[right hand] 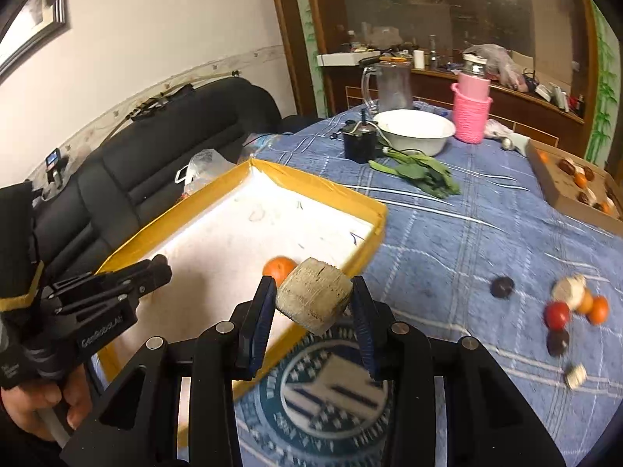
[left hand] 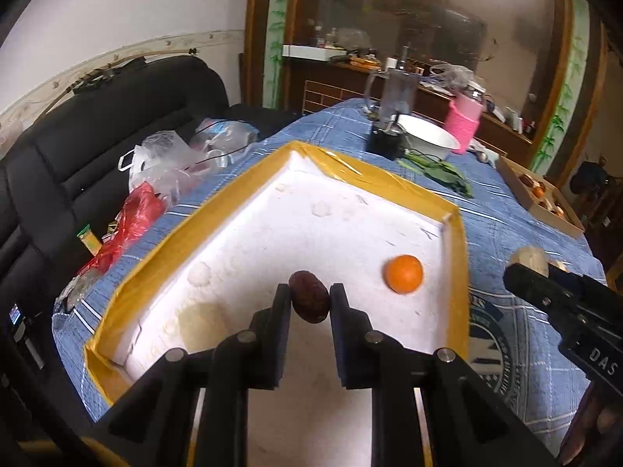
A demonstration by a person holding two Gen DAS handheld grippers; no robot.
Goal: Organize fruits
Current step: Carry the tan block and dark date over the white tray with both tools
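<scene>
My left gripper (left hand: 310, 295) is shut on a dark brown oval fruit (left hand: 309, 296) and holds it over the white foam tray with yellow taped rim (left hand: 249, 210). An orange (left hand: 403, 273) lies in the tray near its right wall; it also shows in the right wrist view (right hand: 277, 267). My right gripper (right hand: 313, 299) is shut on a pale beige chunky fruit piece (right hand: 314, 299) just above the tray's near right rim (right hand: 366, 260). It shows in the left wrist view (left hand: 531, 268) at the right. Loose fruits (right hand: 572, 305) lie on the blue cloth to the right.
A cardboard tray with fruits (right hand: 572, 186) sits at the far right. A white bowl (right hand: 414, 130), pink cup (right hand: 471, 111), glass jug (right hand: 391, 85), black box (right hand: 360, 144) and green leaves (right hand: 420, 173) stand at the back. A black sofa with plastic bags (left hand: 163, 159) is left.
</scene>
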